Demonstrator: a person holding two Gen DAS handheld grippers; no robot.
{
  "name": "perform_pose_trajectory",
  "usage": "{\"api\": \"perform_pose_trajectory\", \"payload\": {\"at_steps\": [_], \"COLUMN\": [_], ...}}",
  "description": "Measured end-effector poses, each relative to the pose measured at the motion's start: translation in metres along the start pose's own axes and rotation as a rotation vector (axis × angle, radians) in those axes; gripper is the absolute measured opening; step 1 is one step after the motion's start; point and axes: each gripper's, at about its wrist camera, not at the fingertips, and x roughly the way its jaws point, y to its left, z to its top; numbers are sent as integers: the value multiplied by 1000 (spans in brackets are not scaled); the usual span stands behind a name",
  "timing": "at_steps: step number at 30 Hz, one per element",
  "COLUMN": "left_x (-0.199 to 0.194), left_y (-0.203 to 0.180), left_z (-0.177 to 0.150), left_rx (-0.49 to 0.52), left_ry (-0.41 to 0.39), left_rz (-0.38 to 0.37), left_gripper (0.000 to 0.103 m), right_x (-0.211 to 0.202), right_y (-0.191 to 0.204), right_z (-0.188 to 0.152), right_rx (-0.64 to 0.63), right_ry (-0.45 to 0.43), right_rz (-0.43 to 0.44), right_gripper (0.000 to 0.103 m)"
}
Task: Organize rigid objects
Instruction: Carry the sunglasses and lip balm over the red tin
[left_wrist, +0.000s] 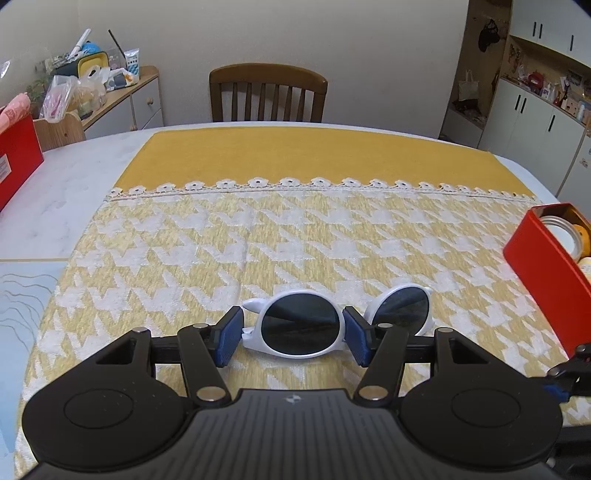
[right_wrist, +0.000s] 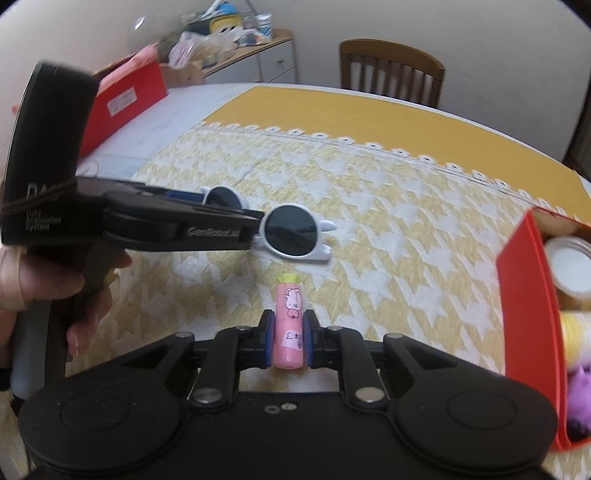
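White sunglasses (left_wrist: 301, 321) with dark round lenses lie on the yellow patterned cloth (left_wrist: 258, 240). My left gripper (left_wrist: 293, 338) is closed on them, one blue pad at the outer edge of the left lens and the other at the bridge. From the right wrist view, the left gripper (right_wrist: 236, 218) comes in from the left over the sunglasses (right_wrist: 291, 229), with a hand (right_wrist: 37, 280) on its handle. My right gripper (right_wrist: 288, 332) is shut on a pink tube (right_wrist: 290, 317) with a pig picture, its yellow-green cap pointing away from me.
An open red box (left_wrist: 543, 266) stands at the cloth's right edge and holds jars and soft toys (right_wrist: 524, 295). Another red box (right_wrist: 125, 99) sits at the table's far left. A wooden chair (left_wrist: 267, 94) stands behind the table and a cluttered sideboard (left_wrist: 122, 92) to the left.
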Motion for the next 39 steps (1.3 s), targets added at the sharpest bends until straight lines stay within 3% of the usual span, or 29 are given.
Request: {"api": "perform_pose_trajectory", "payload": {"at_steps": [18,29,39], "left_x": [-83,-111,-111], "left_y": [-24,-90,-160], "left_z": [6,16,23], "left_rx": [-5,68,116], "left_ry": [-38,-29,-21], "left_rz": [-85,-162,-219], "left_gripper": [58,58,58], "right_x": [-92,-140,-168], "right_y": [-37,-89,-145], "right_z": [-11,-27,-45], "right_rx": [151,192,213], "right_ry": [-113,-194,-231], "right_rz": [-3,-49,-77], "right_gripper": [15,15,15]}}
